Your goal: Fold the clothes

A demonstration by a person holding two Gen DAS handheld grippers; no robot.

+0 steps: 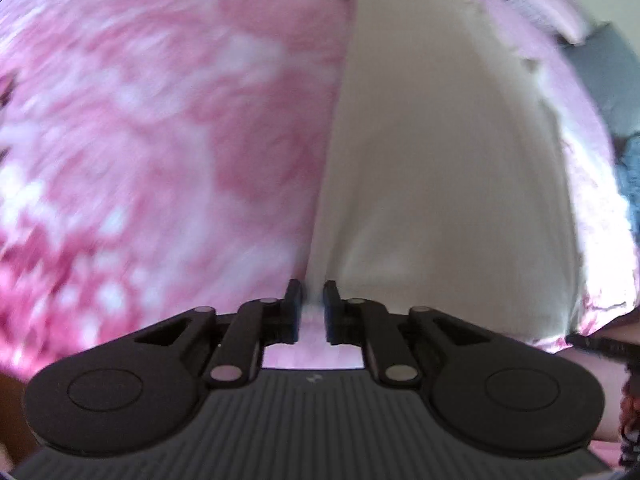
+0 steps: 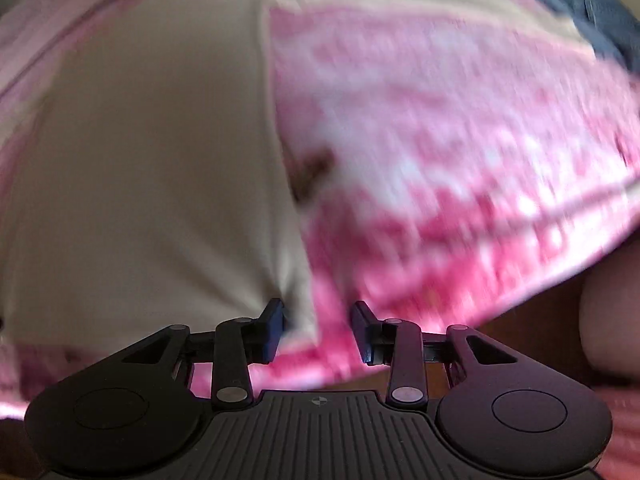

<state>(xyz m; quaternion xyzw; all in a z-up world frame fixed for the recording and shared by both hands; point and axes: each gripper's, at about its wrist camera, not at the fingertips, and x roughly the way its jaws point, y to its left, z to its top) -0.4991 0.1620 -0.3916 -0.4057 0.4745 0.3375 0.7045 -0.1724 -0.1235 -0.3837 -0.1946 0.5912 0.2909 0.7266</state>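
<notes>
A cream-white garment (image 1: 440,160) lies spread on a pink and white patterned bedspread (image 1: 140,140). My left gripper (image 1: 312,304) is nearly shut, its jaws pinching the near left edge of the garment. In the right wrist view the same garment (image 2: 152,160) fills the left half and the bedspread (image 2: 460,140) the right. My right gripper (image 2: 318,326) is open, with the garment's near right corner lying between its fingers. Both views are blurred by motion.
Grey and dark blue cloth (image 1: 616,80) lies past the bedspread at the right in the left wrist view, and dark blue cloth (image 2: 592,12) at the top right in the right wrist view. A person's skin (image 2: 612,312) shows at the right edge.
</notes>
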